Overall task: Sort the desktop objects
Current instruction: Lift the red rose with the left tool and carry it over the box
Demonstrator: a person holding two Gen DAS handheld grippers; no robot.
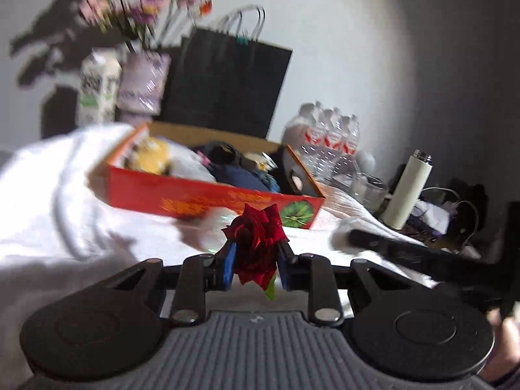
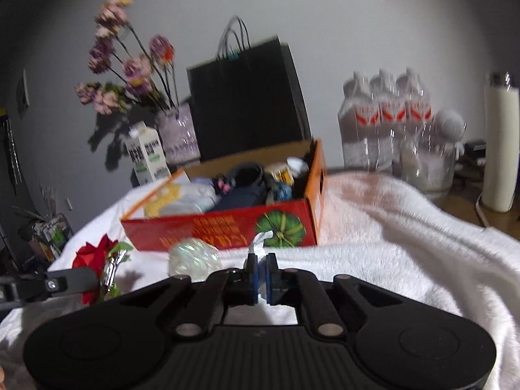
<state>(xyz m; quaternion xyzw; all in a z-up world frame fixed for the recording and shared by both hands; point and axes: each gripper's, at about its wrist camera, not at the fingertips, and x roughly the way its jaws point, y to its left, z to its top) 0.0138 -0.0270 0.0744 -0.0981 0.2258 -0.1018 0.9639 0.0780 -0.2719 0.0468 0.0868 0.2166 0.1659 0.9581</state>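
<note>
My left gripper (image 1: 256, 252) is shut on a red rose (image 1: 256, 237) and holds it above the white towel (image 1: 65, 211), in front of the red cardboard box (image 1: 208, 196). The rose also shows at the left of the right wrist view (image 2: 94, 253), between the left gripper's fingers. My right gripper (image 2: 261, 265) is shut on a thin white scrap (image 2: 260, 239), just in front of the box (image 2: 227, 227). A crumpled iridescent wrapper (image 2: 195, 258) lies on the towel, left of the right gripper. The box holds several items.
Behind the box stand a black paper bag (image 2: 247, 97), a vase of purple flowers (image 2: 178, 133), a milk carton (image 2: 146, 156) and a pack of water bottles (image 2: 386, 120). A white flask (image 2: 500, 143), a glass jar (image 2: 429, 169) and cables are at the right.
</note>
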